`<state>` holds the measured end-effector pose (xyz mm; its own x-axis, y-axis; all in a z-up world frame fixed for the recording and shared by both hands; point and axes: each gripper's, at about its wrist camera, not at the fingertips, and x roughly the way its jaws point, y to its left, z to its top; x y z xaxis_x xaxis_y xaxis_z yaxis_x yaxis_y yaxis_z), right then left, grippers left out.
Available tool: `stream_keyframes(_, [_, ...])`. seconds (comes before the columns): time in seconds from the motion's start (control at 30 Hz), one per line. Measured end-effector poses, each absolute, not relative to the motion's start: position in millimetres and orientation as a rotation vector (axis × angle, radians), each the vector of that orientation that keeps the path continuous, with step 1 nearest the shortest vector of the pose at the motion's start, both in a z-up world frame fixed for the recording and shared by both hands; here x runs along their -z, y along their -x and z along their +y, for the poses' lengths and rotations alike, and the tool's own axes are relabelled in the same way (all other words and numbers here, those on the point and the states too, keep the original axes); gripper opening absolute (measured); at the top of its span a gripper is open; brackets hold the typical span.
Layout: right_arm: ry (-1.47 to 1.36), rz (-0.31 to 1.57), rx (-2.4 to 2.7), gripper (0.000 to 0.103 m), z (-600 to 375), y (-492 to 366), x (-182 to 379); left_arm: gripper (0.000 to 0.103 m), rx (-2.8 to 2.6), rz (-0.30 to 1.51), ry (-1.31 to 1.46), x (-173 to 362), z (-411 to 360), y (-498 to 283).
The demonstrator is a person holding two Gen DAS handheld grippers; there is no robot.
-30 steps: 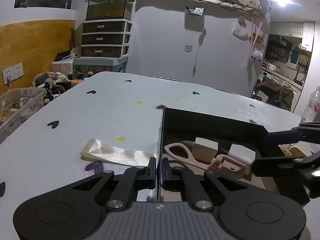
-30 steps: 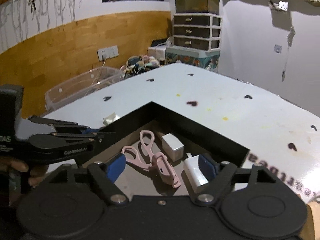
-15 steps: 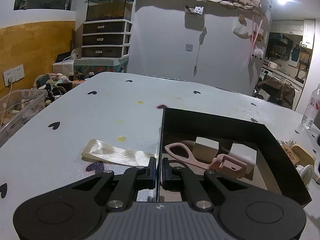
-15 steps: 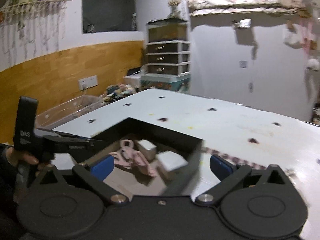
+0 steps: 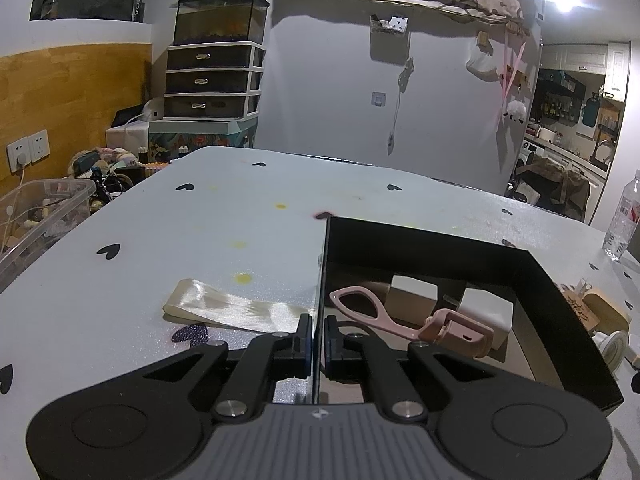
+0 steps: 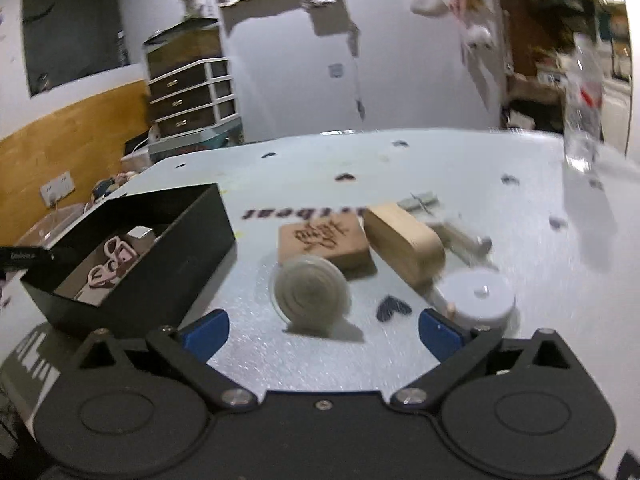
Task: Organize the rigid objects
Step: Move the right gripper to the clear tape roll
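A black box (image 5: 540, 276) holds pink scissors (image 5: 360, 308) and two white blocks (image 5: 412, 292). My left gripper (image 5: 318, 334) is shut on the box's thin left wall. In the right wrist view the box (image 6: 160, 264) lies at the left. My right gripper (image 6: 324, 330) hangs low over the table beside it, its jaws wide and closing slightly, with nothing between the blue pads. Just ahead of the gap stands a white ribbed disc (image 6: 310, 292). Behind it lie an engraved wooden block (image 6: 324, 242) and a rounded wooden piece (image 6: 404, 246). A white round puck (image 6: 478, 294) sits by the right finger.
A cream ribbon (image 5: 236, 310) lies on the table left of the box. A clear water bottle (image 6: 582, 120) stands at the far right. A small metal clip (image 6: 420, 202) lies behind the wooden pieces. A clear plastic bin (image 5: 36, 216) sits off the table's left edge.
My right gripper swung away from above the box to the right, down over the loose pieces, rolling level and widening. It has left the left wrist view. The left gripper stayed put.
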<state>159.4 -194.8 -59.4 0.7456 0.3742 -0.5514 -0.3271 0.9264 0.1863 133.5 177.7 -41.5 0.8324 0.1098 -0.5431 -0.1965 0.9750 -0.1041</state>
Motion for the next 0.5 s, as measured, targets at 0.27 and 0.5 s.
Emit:
stream_keyframes(0.27, [-0.097,0.563,-0.423,0.071,-187,-177,49,0.005,-0.163,0.567,0.157,42,178,-133])
stream_keyframes(0.5, [-0.073,0.587,-0.442,0.042,-172,-202,47,0.005,-0.162,0.568,0.157,42,179,-133])
